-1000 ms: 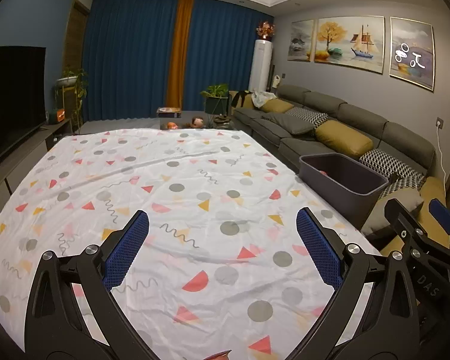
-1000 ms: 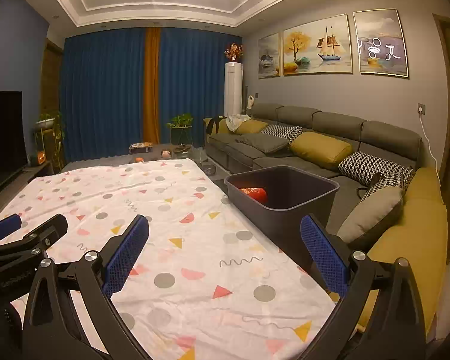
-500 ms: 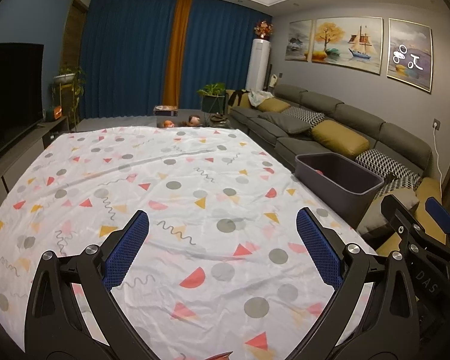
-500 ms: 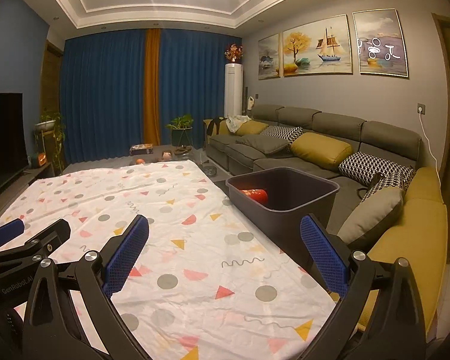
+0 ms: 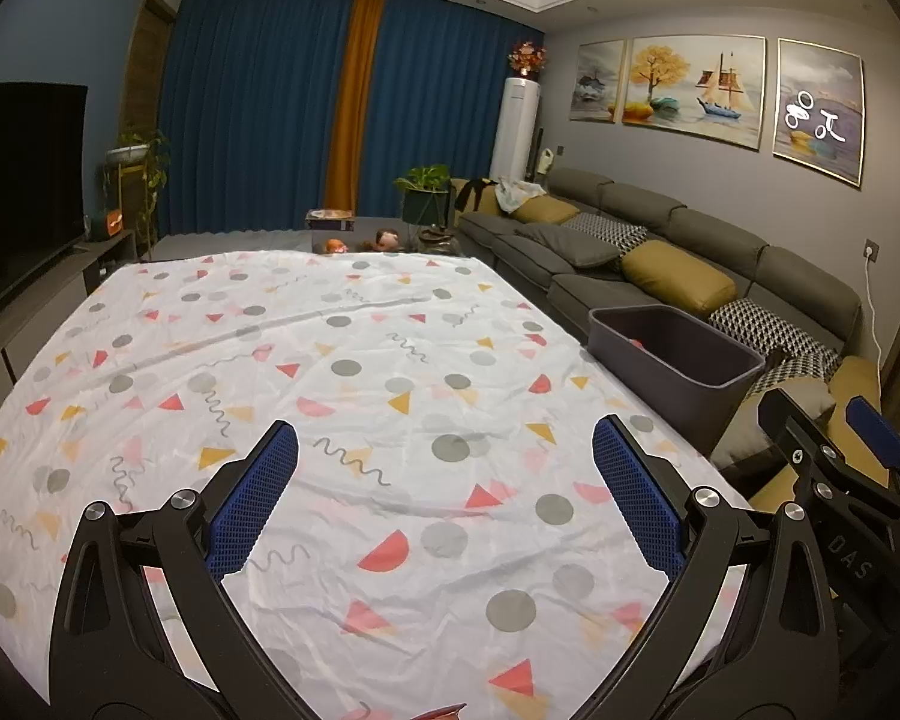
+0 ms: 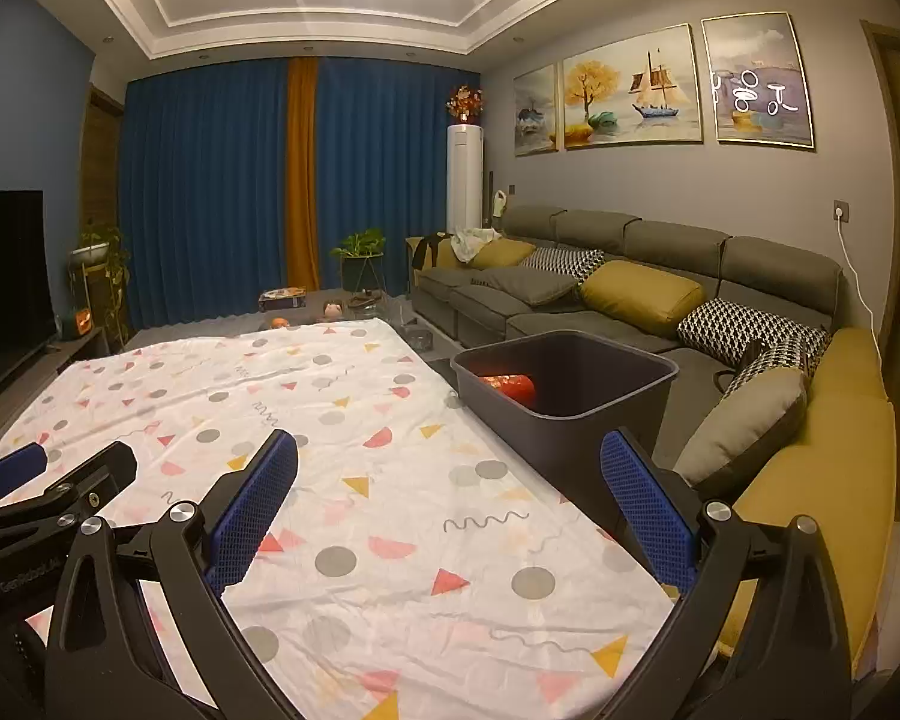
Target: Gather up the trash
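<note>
Living room under warm ceiling light: dark blue curtains with an orange strip cover the far wall, a grey sofa with mustard and patterned cushions runs along the right wall, and three paintings hang above it. Nearest the cameras is a tabletop covered by a white cloth printed with grey dots, orange and red triangles and squiggles; the cloth lies flat with light creases. At the right edge of the tabletop, between it and the sofa, stands a dark grey bin, open at the top. Inside it, against the left wall, lies a red piece of trash; in the left wrist view only a small red patch of it shows over the rim. The left gripper hangs over the near part of the cloth with its blue-padded fingers spread wide and nothing between them. The right gripper is likewise above the cloth, fingers spread wide and empty, with the bin just beyond its right finger. Each gripper appears at the edge of the other's view, side by side and apart. A small red object shows at the very bottom edge of the left wrist view; its identity cannot be determined
</note>
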### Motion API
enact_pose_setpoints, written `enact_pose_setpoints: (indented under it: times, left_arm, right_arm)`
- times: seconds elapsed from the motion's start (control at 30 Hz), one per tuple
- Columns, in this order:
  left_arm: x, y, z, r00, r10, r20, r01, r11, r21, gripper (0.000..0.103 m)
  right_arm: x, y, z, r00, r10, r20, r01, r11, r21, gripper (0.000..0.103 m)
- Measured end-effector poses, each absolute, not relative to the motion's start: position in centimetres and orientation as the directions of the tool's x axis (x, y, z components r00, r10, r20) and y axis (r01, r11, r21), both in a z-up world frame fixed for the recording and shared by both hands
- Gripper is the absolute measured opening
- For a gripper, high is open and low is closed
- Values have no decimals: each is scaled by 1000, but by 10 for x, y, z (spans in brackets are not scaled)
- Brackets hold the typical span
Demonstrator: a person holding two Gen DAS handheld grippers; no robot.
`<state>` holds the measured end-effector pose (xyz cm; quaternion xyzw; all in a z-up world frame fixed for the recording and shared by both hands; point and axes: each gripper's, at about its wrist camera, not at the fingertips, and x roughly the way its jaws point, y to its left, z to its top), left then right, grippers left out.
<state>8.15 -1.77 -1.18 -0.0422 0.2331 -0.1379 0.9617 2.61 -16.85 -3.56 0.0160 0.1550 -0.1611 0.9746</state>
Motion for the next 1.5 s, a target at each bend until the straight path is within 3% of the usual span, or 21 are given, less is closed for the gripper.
enact_pose_setpoints:
  times: [1.5]
  left_arm:
    - [74,-19,-15,844,-303,-443,258,953,-160,97]
  right_arm:
    - [23,-168,-36,900,-308,-307,320,947,-14,97]
